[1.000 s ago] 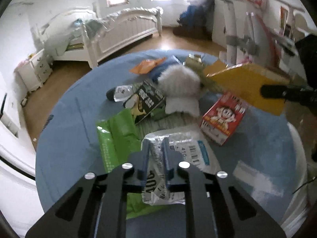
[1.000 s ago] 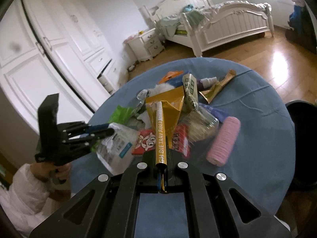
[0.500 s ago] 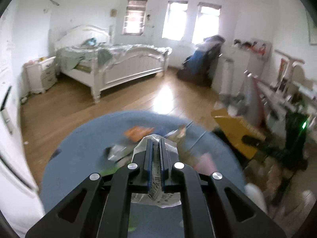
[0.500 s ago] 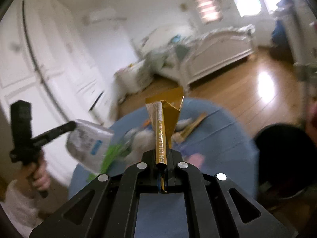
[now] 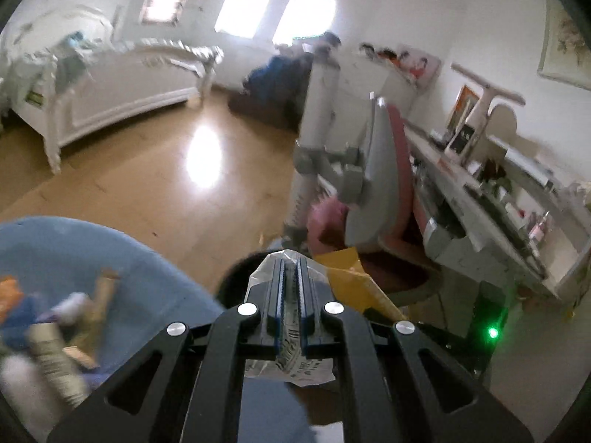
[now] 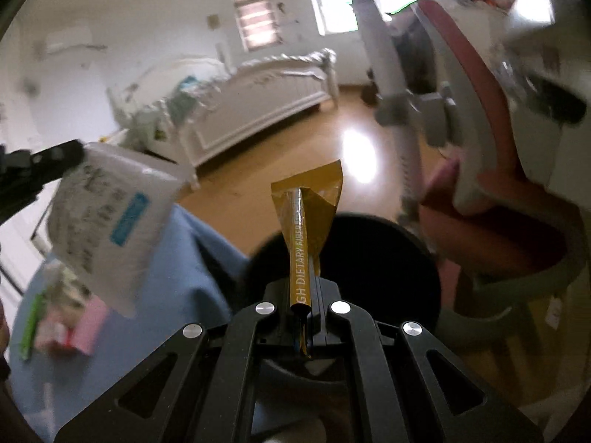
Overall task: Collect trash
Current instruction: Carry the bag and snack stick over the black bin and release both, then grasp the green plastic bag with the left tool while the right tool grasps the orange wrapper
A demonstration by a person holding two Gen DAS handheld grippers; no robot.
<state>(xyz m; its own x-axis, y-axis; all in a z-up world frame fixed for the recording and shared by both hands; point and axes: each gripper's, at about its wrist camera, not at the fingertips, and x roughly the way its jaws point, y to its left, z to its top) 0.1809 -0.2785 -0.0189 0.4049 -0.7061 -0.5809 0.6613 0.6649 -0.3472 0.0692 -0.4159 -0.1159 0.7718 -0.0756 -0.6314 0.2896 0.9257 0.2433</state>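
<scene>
My left gripper [image 5: 290, 264] is shut on a white plastic bag with black print [image 5: 286, 354], held in the air past the edge of the blue round table [image 5: 122, 258]. In the right wrist view the same white bag [image 6: 107, 217] hangs from the left gripper [image 6: 55, 157] at the left. My right gripper [image 6: 303, 291] is shut on a gold snack wrapper [image 6: 306, 203], which stands up over the open mouth of a black bin [image 6: 369, 258]. That gold wrapper [image 5: 354, 284] also shows beside my left fingers, with the black bin [image 5: 234, 280] just behind them.
Several blurred pieces of trash [image 5: 55, 336] lie on the table, including a pink box [image 6: 86, 328]. A pink and grey chair [image 6: 491, 199] stands right of the bin, a cluttered desk [image 5: 491, 203] beyond it. A white bed [image 5: 110, 88] and wooden floor [image 5: 166, 184] lie behind.
Both grippers have lifted their pieces off the table and swung right, from over the trash pile to the black bin at the table's edge. Both grips stay shut.
</scene>
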